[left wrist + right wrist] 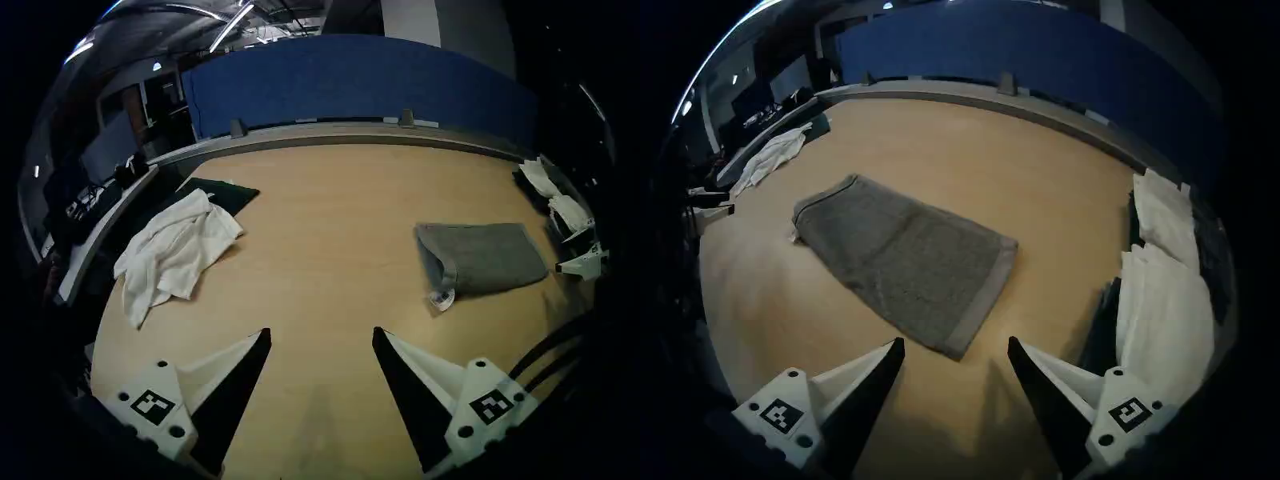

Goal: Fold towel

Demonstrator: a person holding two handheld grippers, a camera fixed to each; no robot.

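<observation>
1. Left gripper view: the left gripper hovers spread and empty over the near edge of the worktop. The grey towel lies folded towards the right edge, and a crumpled white towel lies by the left edge.
2. Right gripper view: the right gripper, also spread and empty, faces the grey towel's near corner. Probably between folds; next, pinch a corner cleanly.

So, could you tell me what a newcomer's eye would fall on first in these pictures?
The eye lands first on the grey towel, folded flat in the middle of the wooden table, just ahead of the open right gripper. Next come the crumpled white towel heaped near the table's left edge in the left gripper view, and the stacked white cloths at the right edge in the right gripper view.
</observation>
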